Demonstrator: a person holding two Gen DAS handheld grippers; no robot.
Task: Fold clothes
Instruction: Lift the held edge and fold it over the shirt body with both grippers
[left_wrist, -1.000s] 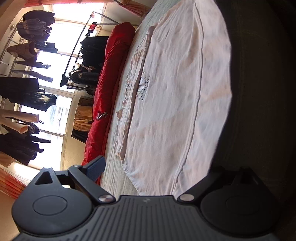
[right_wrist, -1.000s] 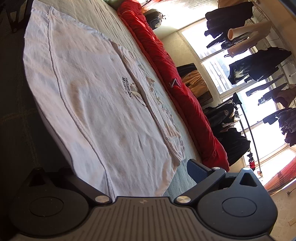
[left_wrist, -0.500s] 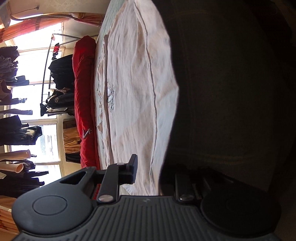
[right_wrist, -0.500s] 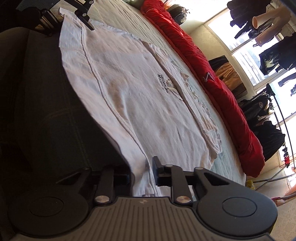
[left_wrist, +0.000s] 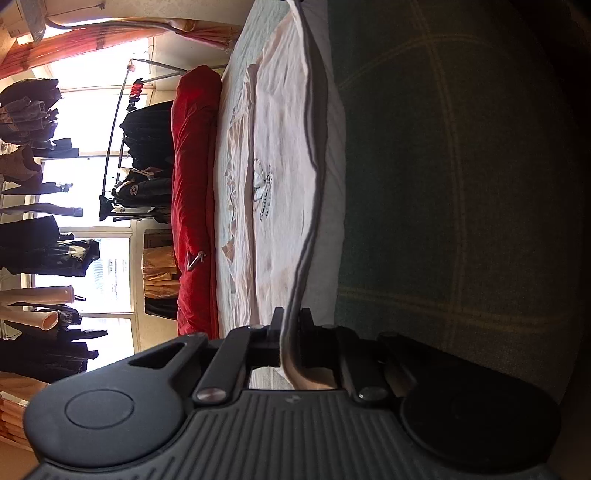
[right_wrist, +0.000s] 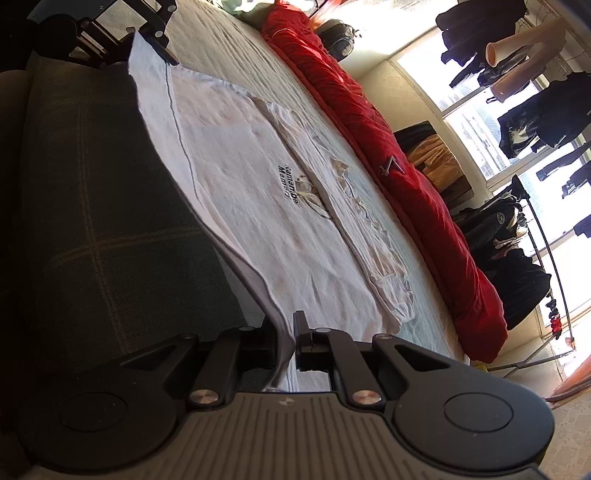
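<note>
shirt (right_wrist: 258, 206): white, spread flat on the bed (right_wrist: 225, 48), near hem lifted
left gripper (left_wrist: 291, 325): pinching one hem corner
right gripper (right_wrist: 286, 332): closing, hem between its jaws; pinching the other corner

Bright windows (left_wrist: 92, 122), clothes rack (right_wrist: 546, 251), green plaid bed cover (left_wrist: 461, 184).

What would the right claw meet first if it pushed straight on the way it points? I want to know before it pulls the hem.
The white T-shirt itself: the right claw is closing on its hem, and the spread cloth lies straight ahead. Beyond that, probably the red quilt, though depth is unclear.
</note>
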